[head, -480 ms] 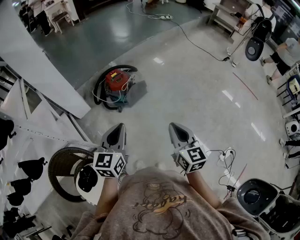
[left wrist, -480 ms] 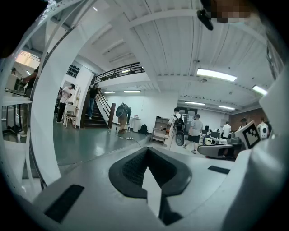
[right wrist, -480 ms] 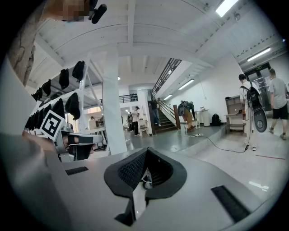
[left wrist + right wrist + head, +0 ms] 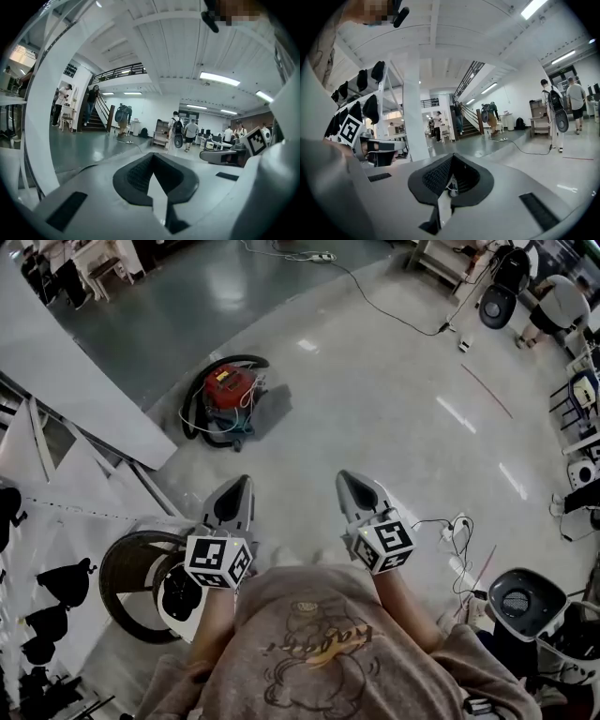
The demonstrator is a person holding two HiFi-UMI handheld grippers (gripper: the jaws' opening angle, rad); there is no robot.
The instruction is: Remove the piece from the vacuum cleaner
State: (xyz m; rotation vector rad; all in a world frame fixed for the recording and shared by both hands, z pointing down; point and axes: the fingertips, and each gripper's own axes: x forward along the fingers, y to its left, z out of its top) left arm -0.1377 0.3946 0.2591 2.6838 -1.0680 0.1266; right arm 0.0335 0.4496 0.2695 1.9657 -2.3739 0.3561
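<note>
Holding left gripper point(image 4: 236, 498) at eight o'clock, jaws pressed together on nothing, red vacuum cleaner point(image 4: 228, 390) sitting on the floor point(image 4: 394, 409) well apart at eleven o'clock. Holding right gripper point(image 4: 352, 488) at four o'clock, likewise closed and empty.

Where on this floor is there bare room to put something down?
The wide pale floor between the red vacuum cleaner and the red floor line is bare. It is crowded around the round basket at lower left and the tangled cables at lower right.
</note>
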